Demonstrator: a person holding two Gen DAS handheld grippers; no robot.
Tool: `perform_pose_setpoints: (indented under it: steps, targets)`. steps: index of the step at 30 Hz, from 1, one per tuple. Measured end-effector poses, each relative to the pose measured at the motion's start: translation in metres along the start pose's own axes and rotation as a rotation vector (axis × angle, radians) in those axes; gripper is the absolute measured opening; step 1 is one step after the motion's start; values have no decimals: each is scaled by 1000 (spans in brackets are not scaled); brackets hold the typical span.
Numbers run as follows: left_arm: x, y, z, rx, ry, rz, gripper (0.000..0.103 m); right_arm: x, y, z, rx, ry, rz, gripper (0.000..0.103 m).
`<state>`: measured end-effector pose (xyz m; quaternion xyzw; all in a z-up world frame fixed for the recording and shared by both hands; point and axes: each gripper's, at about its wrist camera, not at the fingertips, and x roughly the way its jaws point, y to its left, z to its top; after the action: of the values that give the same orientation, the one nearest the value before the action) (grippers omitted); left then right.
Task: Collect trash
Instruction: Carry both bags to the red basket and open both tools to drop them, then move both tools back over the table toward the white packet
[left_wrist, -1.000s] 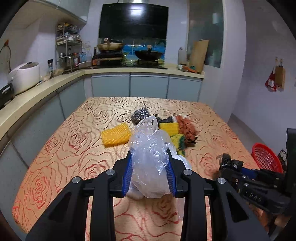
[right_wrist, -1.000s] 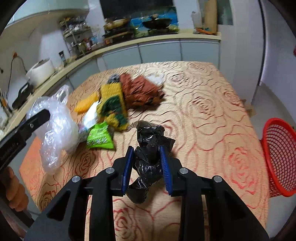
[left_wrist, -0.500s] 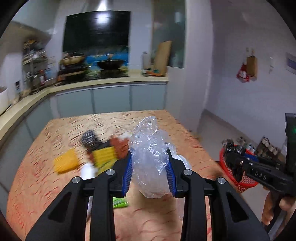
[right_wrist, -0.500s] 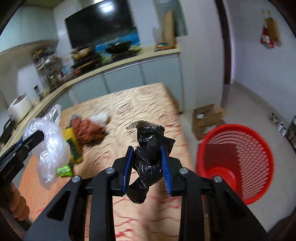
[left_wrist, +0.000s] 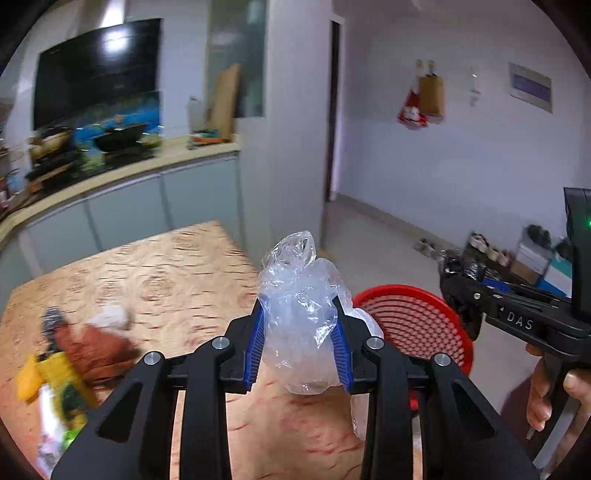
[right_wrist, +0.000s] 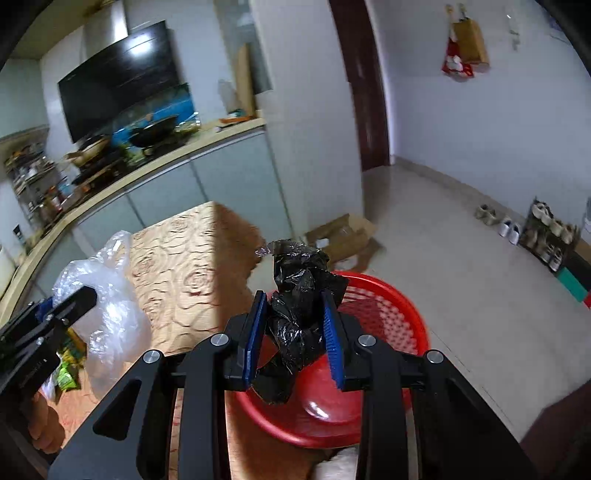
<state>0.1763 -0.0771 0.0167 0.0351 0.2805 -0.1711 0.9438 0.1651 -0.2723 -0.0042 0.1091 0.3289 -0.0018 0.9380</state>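
Note:
My left gripper (left_wrist: 300, 349) is shut on a crumpled clear plastic bag (left_wrist: 301, 306) and holds it above the table's right edge. The bag also shows in the right wrist view (right_wrist: 107, 302). My right gripper (right_wrist: 293, 338) is shut on a crumpled black plastic bag (right_wrist: 299, 314) and holds it over a red mesh basket (right_wrist: 388, 332) on the floor. The basket also shows in the left wrist view (left_wrist: 417, 325), beyond the table, with the right gripper (left_wrist: 461, 280) above its far rim.
The table with a rose-patterned cloth (left_wrist: 166, 266) carries a brown rag (left_wrist: 96, 349), a yellow sponge (left_wrist: 59, 369) and other litter at its left. A cardboard box (right_wrist: 343, 236) lies on the floor past the basket. Shoes (right_wrist: 546, 229) line the right wall.
Both grippers have swung right, off the table toward the red basket, still holding their bags. The black bag now hangs over the basket.

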Motion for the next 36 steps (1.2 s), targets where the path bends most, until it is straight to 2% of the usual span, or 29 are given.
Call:
perform_pose_setpoints:
  steps: [5,11,15,17,19,22,27,36]
  targets:
    - [42,-29,3,20,58,-81,31,10,-24,-3,23,37,-23,29]
    - [71,-50,-4,15,106,-142,32,21,-40,-7,49,74,-25,30]
    - [84,-55,-7,0,132,-181,38,29,-43,-9,68,106,-7,31]
    - [87,-59,-8,5,137,-188,44,32,-45,-9,78,113,2,33]
    - [86,-60,-8,1,132,-192,53,33,-45,-9,88,113,7,49]
    - [84,-56,-6,-11,122,-187,63,30,-46,-10,92,94,-4,60]
    - [75,-47,-2,-29,96,-174,74,26,-44,-8,95,84,-3,61]
    - [51,-35,-1,-32,49,-132,81,9,-40,-8,87,49,-20,62]
